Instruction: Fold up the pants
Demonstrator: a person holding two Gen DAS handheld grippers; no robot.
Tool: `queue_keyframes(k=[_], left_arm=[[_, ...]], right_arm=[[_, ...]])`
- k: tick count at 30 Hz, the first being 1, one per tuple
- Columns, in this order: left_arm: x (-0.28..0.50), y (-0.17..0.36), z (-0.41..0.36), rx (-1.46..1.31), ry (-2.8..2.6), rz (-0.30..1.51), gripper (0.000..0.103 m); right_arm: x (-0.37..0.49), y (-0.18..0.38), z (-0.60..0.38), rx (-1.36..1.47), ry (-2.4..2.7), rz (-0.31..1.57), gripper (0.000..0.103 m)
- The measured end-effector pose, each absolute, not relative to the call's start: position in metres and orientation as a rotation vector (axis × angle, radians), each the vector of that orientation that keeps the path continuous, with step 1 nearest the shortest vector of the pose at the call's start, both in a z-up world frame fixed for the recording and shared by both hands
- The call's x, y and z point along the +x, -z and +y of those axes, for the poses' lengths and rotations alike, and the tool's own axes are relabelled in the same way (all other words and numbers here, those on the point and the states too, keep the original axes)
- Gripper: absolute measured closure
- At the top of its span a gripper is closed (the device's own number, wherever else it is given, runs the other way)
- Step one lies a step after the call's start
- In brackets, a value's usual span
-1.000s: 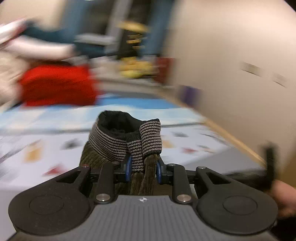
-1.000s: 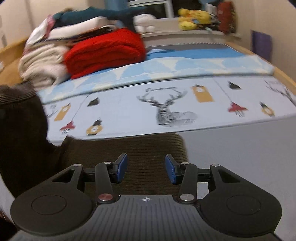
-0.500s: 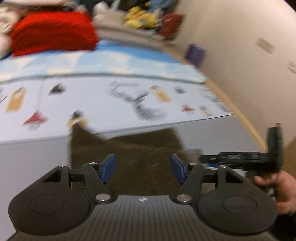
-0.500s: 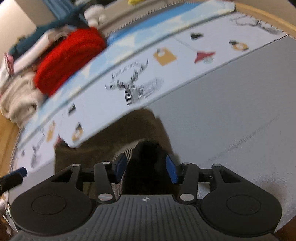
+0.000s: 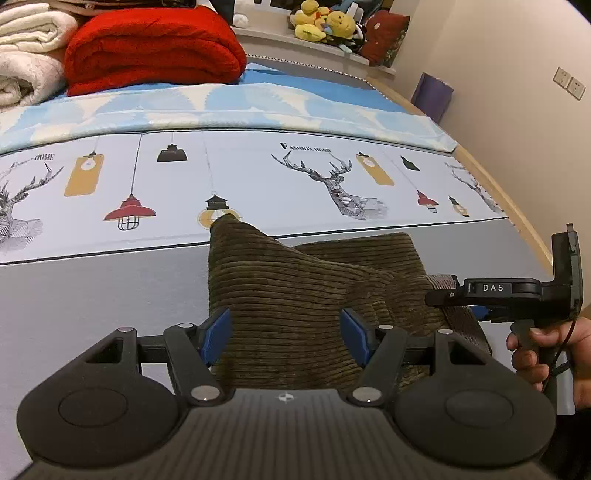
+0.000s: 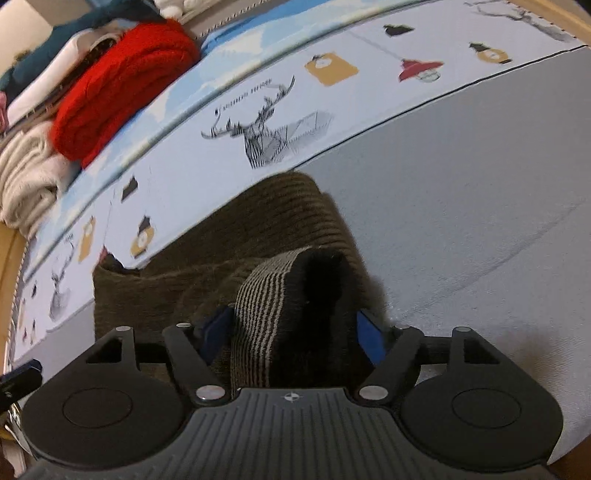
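Olive corduroy pants lie folded on the grey sheet of a bed. One corner of them sticks up toward the deer print. My left gripper hovers open just over the near part of the pants, its blue pads clear of the cloth. A hand holds my right gripper at the pants' right edge. In the right wrist view the striped ribbed waistband, black inside, stands between the pads of the right gripper, whose jaws are opening and no longer squeeze it.
A red folded blanket and cream blankets are stacked at the far left of the bed. Plush toys sit on a ledge behind. The wooden bed edge and a wall run along the right.
The left gripper let go of the ribbed band and opened; the pants now lie on the bed. Both grippers tipped downward. The right jaws widened, with the band now between them.
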State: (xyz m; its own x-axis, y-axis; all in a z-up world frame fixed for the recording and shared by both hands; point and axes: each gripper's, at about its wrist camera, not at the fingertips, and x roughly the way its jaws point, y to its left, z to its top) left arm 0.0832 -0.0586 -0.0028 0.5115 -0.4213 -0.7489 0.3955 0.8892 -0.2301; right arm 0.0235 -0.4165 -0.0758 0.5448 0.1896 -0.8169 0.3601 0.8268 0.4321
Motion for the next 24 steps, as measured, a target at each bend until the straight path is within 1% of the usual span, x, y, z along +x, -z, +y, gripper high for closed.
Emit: queue_keyframes(k=[1, 2, 3, 5, 6, 8, 9, 10, 11, 13, 14, 15, 16, 18, 19, 21, 22, 23, 24], left_arm=[[0.081, 0.002, -0.057, -0.030, 0.490, 0.908, 0.033], [0.080, 0.001, -0.055, -0.030, 0.485, 0.906, 0.033], [0.081, 0.000, -0.054, -0.029, 0.473, 0.900, 0.034], [0.083, -0.001, -0.051, -0.025, 0.439, 0.879, 0.036], [0.085, -0.002, -0.049, -0.029, 0.425, 0.873, 0.039], [0.088, -0.002, -0.043, -0.053, 0.400, 0.871, 0.044], [0.090, -0.003, -0.042, -0.063, 0.395, 0.874, 0.047], [0.091, -0.002, -0.042, -0.068, 0.389, 0.877, 0.047], [0.093, -0.002, -0.043, -0.066, 0.385, 0.879, 0.047], [0.095, -0.001, -0.046, -0.055, 0.388, 0.884, 0.048], [0.095, 0.000, -0.049, -0.051, 0.395, 0.886, 0.050], [0.096, 0.000, -0.051, -0.047, 0.402, 0.889, 0.052], [0.096, 0.001, -0.054, -0.046, 0.413, 0.894, 0.053], [0.096, 0.003, -0.060, -0.047, 0.456, 0.915, 0.058], [0.096, 0.006, -0.064, -0.043, 0.490, 0.934, 0.059], [0.092, 0.016, -0.076, -0.011, 0.592, 1.011, 0.059], [0.090, 0.028, -0.084, 0.016, 0.664, 1.086, 0.059], [0.085, 0.044, -0.093, 0.068, 0.711, 1.179, 0.059], [0.078, 0.061, -0.102, 0.158, 0.719, 1.247, 0.060]], right_arm=[[0.024, 0.074, -0.414, 0.598, 0.105, 1.002, 0.038], [0.024, 0.070, -0.411, 0.569, 0.093, 0.989, 0.054], [0.023, 0.063, -0.405, 0.515, 0.080, 0.968, 0.064], [0.016, 0.043, -0.383, 0.354, 0.007, 0.869, 0.073], [0.009, 0.027, -0.369, 0.248, -0.064, 0.775, 0.075], [-0.007, 0.001, -0.360, 0.162, -0.144, 0.599, 0.076], [-0.011, -0.003, -0.366, 0.190, -0.146, 0.559, 0.076], [-0.009, -0.002, -0.376, 0.240, -0.124, 0.562, 0.076], [-0.003, 0.006, -0.387, 0.283, -0.076, 0.615, 0.076], [0.014, 0.036, -0.405, 0.349, 0.034, 0.800, 0.072], [0.021, 0.052, -0.414, 0.379, 0.086, 0.898, 0.072], [0.022, 0.057, -0.418, 0.383, 0.125, 0.911, 0.072], [0.021, 0.054, -0.421, 0.377, 0.126, 0.879, 0.070], [0.015, 0.038, -0.419, 0.330, 0.117, 0.798, 0.069], [0.010, 0.032, -0.418, 0.319, 0.098, 0.767, 0.068], [0.004, 0.025, -0.418, 0.351, -0.001, 0.748, 0.067], [0.004, 0.027, -0.418, 0.362, -0.060, 0.774, 0.067], [0.006, 0.034, -0.415, 0.355, -0.116, 0.830, 0.061], [0.009, 0.045, -0.410, 0.315, -0.141, 0.908, 0.052]])
